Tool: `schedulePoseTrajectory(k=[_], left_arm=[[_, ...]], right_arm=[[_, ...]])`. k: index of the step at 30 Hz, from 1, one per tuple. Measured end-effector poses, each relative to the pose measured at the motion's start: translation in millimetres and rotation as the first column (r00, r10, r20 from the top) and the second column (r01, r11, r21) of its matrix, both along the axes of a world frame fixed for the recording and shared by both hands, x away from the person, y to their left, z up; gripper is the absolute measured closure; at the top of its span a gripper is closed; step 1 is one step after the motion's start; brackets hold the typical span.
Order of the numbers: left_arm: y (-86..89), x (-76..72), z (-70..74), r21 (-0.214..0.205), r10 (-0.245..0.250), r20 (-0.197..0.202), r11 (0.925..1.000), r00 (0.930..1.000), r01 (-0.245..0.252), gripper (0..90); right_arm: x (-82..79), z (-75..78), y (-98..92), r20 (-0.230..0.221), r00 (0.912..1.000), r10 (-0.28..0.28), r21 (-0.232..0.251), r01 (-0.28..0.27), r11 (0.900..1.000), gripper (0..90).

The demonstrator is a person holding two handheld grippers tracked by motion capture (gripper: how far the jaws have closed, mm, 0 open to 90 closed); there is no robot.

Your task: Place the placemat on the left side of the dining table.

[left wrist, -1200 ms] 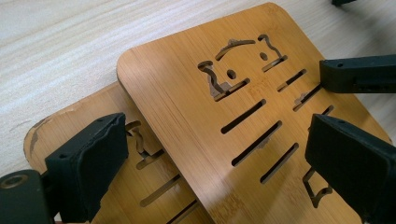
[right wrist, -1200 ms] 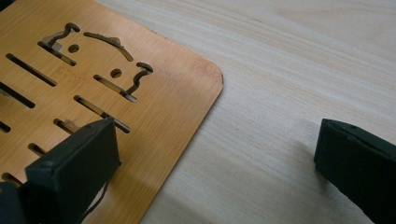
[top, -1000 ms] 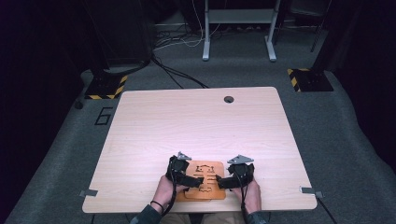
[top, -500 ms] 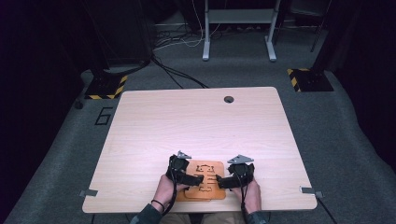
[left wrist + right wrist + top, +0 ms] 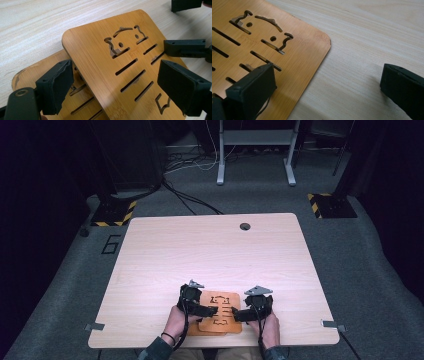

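Two bamboo boards with a cat cut-out and slots lie stacked near the table's front edge. The upper board (image 5: 220,304) (image 5: 100,55) (image 5: 262,37) rests skewed on the lower board (image 5: 27,77). My left gripper (image 5: 210,310) (image 5: 117,90) hovers low over the upper board's near end. Its jaws stand wide and have just been closing a little, and the pads (image 5: 56,85) do not press on the board between them. My right gripper (image 5: 239,314) (image 5: 328,90) is open, one jaw over the board's corner and the other over bare table. Its jaws also appear in the left gripper view (image 5: 185,48).
The light wooden table (image 5: 210,250) has a cable hole (image 5: 244,226) at the back. Small metal brackets (image 5: 94,326) (image 5: 332,324) sit at the front corners. A person's hands (image 5: 176,322) come in over the front edge. Cables and a stand's legs lie on the floor behind.
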State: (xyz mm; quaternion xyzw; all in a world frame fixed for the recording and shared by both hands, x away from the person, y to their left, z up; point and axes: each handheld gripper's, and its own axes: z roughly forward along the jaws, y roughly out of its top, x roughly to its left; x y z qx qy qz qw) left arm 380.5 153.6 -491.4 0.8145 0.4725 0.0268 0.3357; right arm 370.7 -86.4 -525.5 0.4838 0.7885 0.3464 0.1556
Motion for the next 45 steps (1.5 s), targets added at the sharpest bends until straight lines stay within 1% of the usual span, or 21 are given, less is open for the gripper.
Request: schedulePoseTrajectory(k=[6, 7, 10, 14, 16, 17, 19, 20, 21, 22, 24, 27, 30, 33, 34, 35, 38, 39, 41, 42, 45], left_arm=[[1.7, 1.2, 0.0, -0.019, 0.003, -0.016, 0.9998, 0.9999, -0.003, 15.5], [1.4, 1.6, -2.4, -0.003, 0.003, -0.022, 1.0000, 0.9998, -0.003, 15.8], [0.5, 1.4, -5.4, 0.007, 0.006, -0.029, 1.0000, 0.9996, -0.005, 16.2], [2.3, 3.3, -4.5, -0.008, 0.010, -0.035, 0.9999, 0.9993, -0.010, 17.3], [3.5, 4.0, -4.1, -0.014, 0.003, -0.043, 0.9999, 0.9991, -0.004, 17.9], [5.4, 4.5, -2.3, -0.033, 0.007, -0.046, 0.9994, 0.9989, -0.009, 18.3], [7.3, 4.6, 2.0, -0.048, 0.003, -0.044, 0.9988, 0.9990, -0.005, 19.3], [7.3, 4.6, 2.0, -0.048, 0.003, -0.044, 0.9988, 0.9990, -0.005, 19.5], [7.2, 4.1, 7.1, -0.056, 0.000, -0.032, 0.9984, 0.9995, -0.001, 20.1], [7.2, 4.1, 7.1, -0.056, 0.000, -0.032, 0.9984, 0.9995, -0.001, 20.2], [6.3, 4.0, 12.0, -0.060, -0.003, -0.024, 0.9982, 0.9997, 0.001, 20.9], [5.6, 5.1, 17.1, -0.073, -0.005, -0.026, 0.9973, 0.9997, 0.003, 21.1], [4.9, 6.3, 20.3, -0.079, -0.009, -0.029, 0.9969, 0.9995, 0.007, 22.1], [1.9, 7.5, 28.4, -0.075, -0.024, -0.027, 0.9969, 0.9994, 0.022, 22.6], [1.9, 7.5, 28.4, -0.075, -0.024, -0.027, 0.9969, 0.9994, 0.022, 22.8], [1.0, 8.4, 31.5, -0.084, -0.029, -0.027, 0.9961, 0.9992, 0.027, 22.8], [0.6, 9.5, 34.5, -0.095, -0.032, -0.034, 0.9951, 0.9989, 0.029, 23.6], [-0.8, 10.1, 38.2, -0.097, -0.036, -0.032, 0.9947, 0.9988, 0.033, 24.0], [-2.2, 9.8, 40.4, -0.093, -0.034, -0.029, 0.9951, 0.9990, 0.031, 24.5], [-4.3, 9.9, 44.6, -0.092, -0.044, -0.025, 0.9949, 0.9987, 0.041, 24.5], [-6.1, 10.1, 48.0, -0.093, -0.049, -0.024, 0.9945, 0.9985, 0.047, 25.0]], right_arm=[[0.2, -0.2, -1.0, 0.006, 1.0000, -0.002, 0.000, 0.002, 1.0000, 0.0], [0.4, -0.3, -0.9, 0.008, 1.0000, 0.001, -0.006, -0.001, 1.0000, 0.0], [0.1, -0.2, -0.2, 0.007, 1.0000, -0.002, -0.014, 0.002, 0.9999, 0.0], [0.3, -0.2, -0.1, 0.007, 1.0000, -0.003, -0.016, 0.003, 0.9999, 0.0], [0.2, -0.2, -0.1, 0.006, 1.0000, -0.004, -0.015, 0.004, 0.9999, 0.0], [0.2, -0.3, -0.2, 0.005, 1.0000, -0.004, -0.011, 0.004, 0.9999, 0.0], [0.6, -0.3, -1.2, 0.007, 1.0000, -0.003, -0.006, 0.003, 1.0000, 0.0], [0.6, -0.3, -1.2, 0.007, 1.0000, -0.003, -0.006, 0.003, 1.0000, 0.0], [0.7, -0.1, -3.2, 0.003, 1.0000, 0.000, -0.002, 0.000, 1.0000, 0.0], [0.7, -0.1, -3.2, 0.003, 1.0000, 0.000, -0.002, 0.000, 1.0000, 0.0], [1.0, -0.1, -4.4, 0.003, 1.0000, -0.008, 0.013, 0.008, 0.9999, 0.0], [0.9, 0.1, -5.6, 0.000, 0.9999, -0.017, 0.029, 0.017, 0.9994, 0.0], [0.9, 0.0, -7.3, 0.001, 0.9999, -0.017, 0.029, 0.017, 0.9994, 0.0], [0.8, 0.3, -10.2, -0.004, 0.9996, -0.028, 0.048, 0.028, 0.9985, 0.0], [0.8, 0.3, -10.2, -0.004, 0.9996, -0.028, 0.048, 0.028, 0.9985, 0.0], [0.6, 0.5, -11.5, -0.009, 0.9994, -0.033, 0.055, 0.033, 0.9979, 0.0], [1.2, 0.4, -12.7, -0.002, 0.9995, -0.032, 0.056, 0.032, 0.9979, 0.0], [0.4, 0.8, -13.1, -0.014, 0.9991, -0.039, 0.068, 0.040, 0.9969, 0.0], [0.9, 0.5, -14.0, -0.009, 0.9993, -0.037, 0.070, 0.038, 0.9969, 0.0], [1.2, 0.3, -15.7, -0.004, 0.9994, -0.035, 0.071, 0.035, 0.9969, 0.0], [0.8, 0.4, -16.9, -0.010, 0.9989, -0.045, 0.083, 0.046, 0.9955, 0.0]])
